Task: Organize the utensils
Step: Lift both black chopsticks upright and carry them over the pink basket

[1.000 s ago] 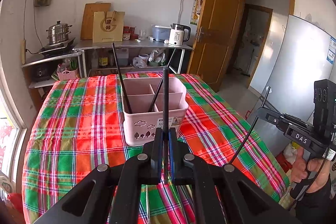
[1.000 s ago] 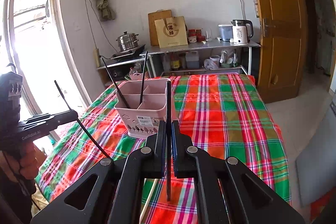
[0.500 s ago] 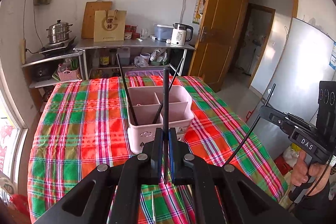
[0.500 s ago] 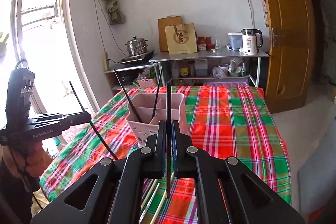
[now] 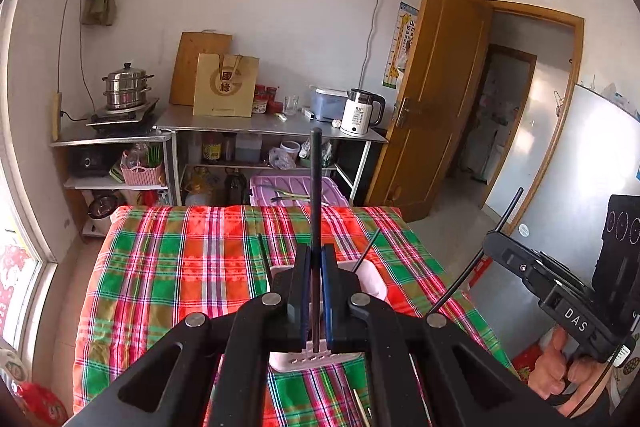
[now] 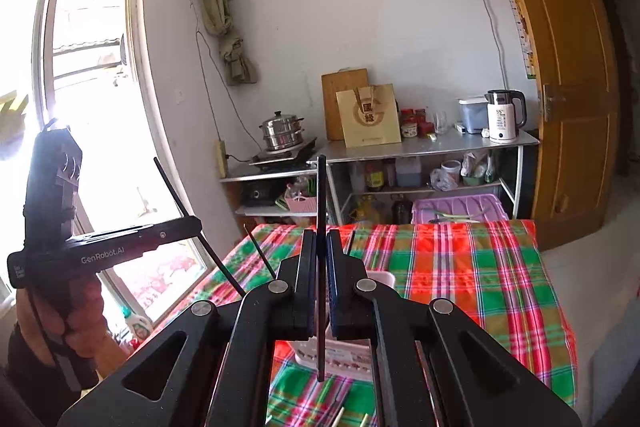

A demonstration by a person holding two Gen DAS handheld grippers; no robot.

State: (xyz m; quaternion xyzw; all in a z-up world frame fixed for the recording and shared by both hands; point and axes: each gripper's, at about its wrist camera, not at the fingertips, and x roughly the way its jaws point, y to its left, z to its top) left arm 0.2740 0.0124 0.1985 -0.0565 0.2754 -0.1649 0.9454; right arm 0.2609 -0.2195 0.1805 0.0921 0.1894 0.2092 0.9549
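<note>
while each tool [image 5: 315,291] [image 6: 321,287] pinches an upright black chopstick [image 5: 315,187] [image 6: 320,211], pink caddy [image 5: 374,281] half hidden, window [image 6: 80,107] only at right

A tablecloth [image 5: 168,267] checked in red, green and white with thin pink and blue lines filled the lower centre of both views. A pale pink plastic utensil caddy [image 5: 370,281] with white cut-out motifs showed at lower centre. Each matte black gripper [image 5: 316,267] [image 6: 321,255] carried dark blue pads and a thin black chopstick [image 5: 315,187] [image 6: 320,211]. At right hung an orange-brown wooden door [image 5: 436,99]; a white kettle [image 5: 358,113] with black handle stood mid-frame.
</note>
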